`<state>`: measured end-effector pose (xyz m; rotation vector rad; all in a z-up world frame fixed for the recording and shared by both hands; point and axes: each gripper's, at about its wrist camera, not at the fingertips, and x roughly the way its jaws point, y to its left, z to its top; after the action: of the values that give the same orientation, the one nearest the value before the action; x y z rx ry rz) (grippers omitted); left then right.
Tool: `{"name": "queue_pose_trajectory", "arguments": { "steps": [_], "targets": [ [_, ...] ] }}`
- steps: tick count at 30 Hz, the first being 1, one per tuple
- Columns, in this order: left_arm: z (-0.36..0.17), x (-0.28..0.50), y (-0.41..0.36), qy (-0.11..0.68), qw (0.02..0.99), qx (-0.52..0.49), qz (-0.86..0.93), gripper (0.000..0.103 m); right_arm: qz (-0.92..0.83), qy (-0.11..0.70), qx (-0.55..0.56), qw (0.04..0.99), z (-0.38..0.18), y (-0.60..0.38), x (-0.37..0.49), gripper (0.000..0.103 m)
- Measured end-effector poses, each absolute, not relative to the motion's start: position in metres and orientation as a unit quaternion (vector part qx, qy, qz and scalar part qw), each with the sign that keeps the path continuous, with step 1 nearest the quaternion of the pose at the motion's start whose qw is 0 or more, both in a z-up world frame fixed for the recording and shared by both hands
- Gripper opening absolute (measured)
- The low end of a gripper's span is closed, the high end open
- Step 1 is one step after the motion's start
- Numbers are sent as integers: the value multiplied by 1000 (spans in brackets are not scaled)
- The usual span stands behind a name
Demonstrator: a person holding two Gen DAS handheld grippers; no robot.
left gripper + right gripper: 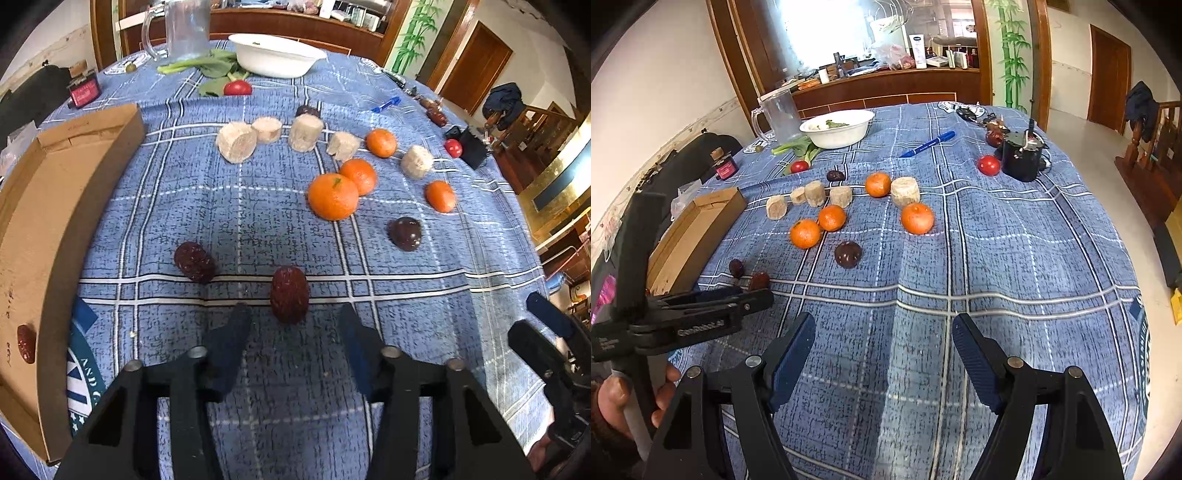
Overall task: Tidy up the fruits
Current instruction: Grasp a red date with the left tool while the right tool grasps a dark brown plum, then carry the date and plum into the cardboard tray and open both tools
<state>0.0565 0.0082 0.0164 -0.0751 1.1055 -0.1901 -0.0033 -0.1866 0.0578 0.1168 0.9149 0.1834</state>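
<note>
1. On the worktop (258, 206), the box (55, 206) lies at nine o'clock with one date (26, 343) inside.
2. Left tool (291, 317), jaws apart, straddles a second date (289, 293); centre it, then close gently.
3. Right tool (882, 332) hangs released, empty.

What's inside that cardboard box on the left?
The cardboard box holds one red date on its floor. Otherwise bare cardboard shows; its near end runs out of view, and in the right view its wall hides the inside.
</note>
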Motion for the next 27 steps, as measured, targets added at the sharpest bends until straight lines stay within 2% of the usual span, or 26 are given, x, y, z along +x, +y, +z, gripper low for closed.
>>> {"name": "queue_pose_trajectory", "arguments": {
  "steps": [1, 2, 3, 14, 15, 16, 17, 20, 22, 23, 27],
  "targets": [
    [17, 58, 6, 522, 847, -31, -92, 37, 91, 441, 56, 891, 58, -186, 1, 80],
    [16, 59, 5, 523, 847, -27, -93, 28, 94, 440, 53, 891, 57, -185, 5, 80],
    [16, 60, 4, 520, 849, -19, -87, 26, 98, 440, 51, 891, 56, -184, 10, 80],
    [16, 60, 11, 525, 845, -33, -101, 26, 157, 461, 7, 873, 28, -141, 81, 79],
    [16, 60, 11, 525, 844, -34, -102, 26, 159, 465, 5, 871, 24, -140, 85, 68],
    [16, 60, 12, 525, 844, -37, -103, 26, 165, 475, 5, 865, 18, -138, 90, 52],
    [16, 60, 13, 525, 844, -38, -105, 26, 168, 483, 7, 859, 14, -137, 93, 45],
    [15, 60, 13, 522, 845, -37, -110, 26, 163, 481, -8, 861, 11, -132, 96, 40],
    [15, 61, 14, 520, 846, -40, -111, 25, 159, 478, -20, 864, 11, -129, 97, 26],
    [15, 61, 14, 519, 847, -40, -111, 20, 155, 476, -26, 865, 10, -128, 98, 26],
    [15, 59, 15, 518, 847, -33, -117, 20, 155, 480, -14, 863, 12, -133, 93, 26]
  ]
}}
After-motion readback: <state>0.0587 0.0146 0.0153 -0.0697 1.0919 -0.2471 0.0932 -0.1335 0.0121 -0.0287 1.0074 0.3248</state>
